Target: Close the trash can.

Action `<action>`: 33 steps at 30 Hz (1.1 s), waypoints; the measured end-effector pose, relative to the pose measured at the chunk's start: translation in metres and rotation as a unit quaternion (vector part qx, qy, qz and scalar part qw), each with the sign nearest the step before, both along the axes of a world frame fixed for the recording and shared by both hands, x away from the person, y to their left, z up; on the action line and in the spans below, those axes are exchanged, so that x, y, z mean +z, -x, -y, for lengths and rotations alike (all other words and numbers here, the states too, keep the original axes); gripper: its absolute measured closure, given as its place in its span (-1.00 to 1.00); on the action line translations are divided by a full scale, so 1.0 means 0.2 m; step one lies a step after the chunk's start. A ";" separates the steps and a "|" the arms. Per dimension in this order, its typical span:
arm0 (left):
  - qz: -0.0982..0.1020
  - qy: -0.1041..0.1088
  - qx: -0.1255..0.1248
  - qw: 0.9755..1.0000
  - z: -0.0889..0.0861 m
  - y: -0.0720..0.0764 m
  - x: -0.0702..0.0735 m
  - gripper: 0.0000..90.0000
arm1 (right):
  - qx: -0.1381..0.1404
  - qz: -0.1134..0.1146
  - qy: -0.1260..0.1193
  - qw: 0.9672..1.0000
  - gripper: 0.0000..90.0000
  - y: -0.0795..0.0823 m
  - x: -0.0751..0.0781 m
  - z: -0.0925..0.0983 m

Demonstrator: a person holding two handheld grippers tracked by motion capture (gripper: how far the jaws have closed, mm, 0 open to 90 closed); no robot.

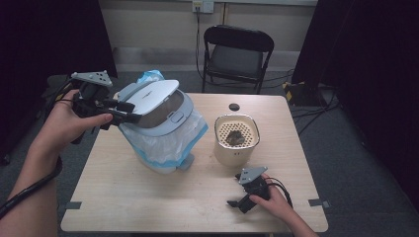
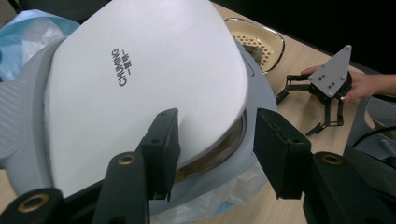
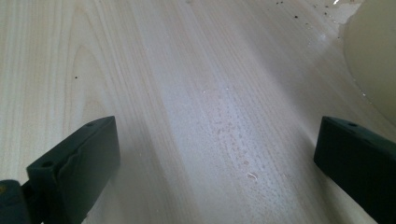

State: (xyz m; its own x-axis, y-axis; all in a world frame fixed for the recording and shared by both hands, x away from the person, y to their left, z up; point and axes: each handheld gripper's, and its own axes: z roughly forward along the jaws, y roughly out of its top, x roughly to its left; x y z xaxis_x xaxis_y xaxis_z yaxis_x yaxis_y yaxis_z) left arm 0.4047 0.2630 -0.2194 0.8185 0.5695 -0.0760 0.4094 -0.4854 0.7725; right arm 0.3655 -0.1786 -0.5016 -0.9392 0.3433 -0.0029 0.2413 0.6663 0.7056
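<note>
Presently, the left gripper (image 1: 129, 109) is held at the left side of the white lid (image 1: 150, 101) of a small bin (image 1: 163, 143), which stands on the left half of the wooden table (image 1: 148, 197). The bin is lined with a clear bag with a blue edge (image 1: 197, 136), and the lid is seen tilted, its far side raised. In the left gripper view, the edge of the lid (image 2: 140, 84) is found between the two black jaws, which are only partly spread; one jaw is laid against the lid's rim, while a gap is seen between the other jaw and the lid, so a firm pinch cannot be confirmed. A printed word is visible on the lid's top.

The right gripper (image 1: 237, 203) is rested low on the table near the front edge, held by the right hand (image 1: 274, 200). In the right gripper view, its jaws are spread wide with only bare table wood (image 3: 210, 93) between them.

A cream container (image 1: 236, 143) with a perforated insert and some dark matter inside is placed to the right of the bin, just behind the right gripper. A black folding chair (image 1: 237, 54) is seen beyond the table.
</note>
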 end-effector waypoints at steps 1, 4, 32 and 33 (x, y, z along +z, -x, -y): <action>-0.003 0.004 0.000 1.000 0.01 0.00 0.00 0.17 | 0.000 0.000 0.000 1.000 -1.00 0.00 0.00 0.00; -0.007 0.010 0.008 1.000 0.02 -0.01 -0.02 0.25 | 0.000 0.001 0.000 1.000 -1.00 0.00 0.00 0.00; 0.007 -0.032 0.052 0.998 0.20 -0.16 -0.10 0.49 | 0.001 0.001 -0.001 1.000 -1.00 0.00 0.00 0.00; 0.011 -0.035 0.051 0.998 0.21 -0.16 -0.10 0.49 | 0.001 0.001 -0.001 1.000 -1.00 0.00 0.00 0.00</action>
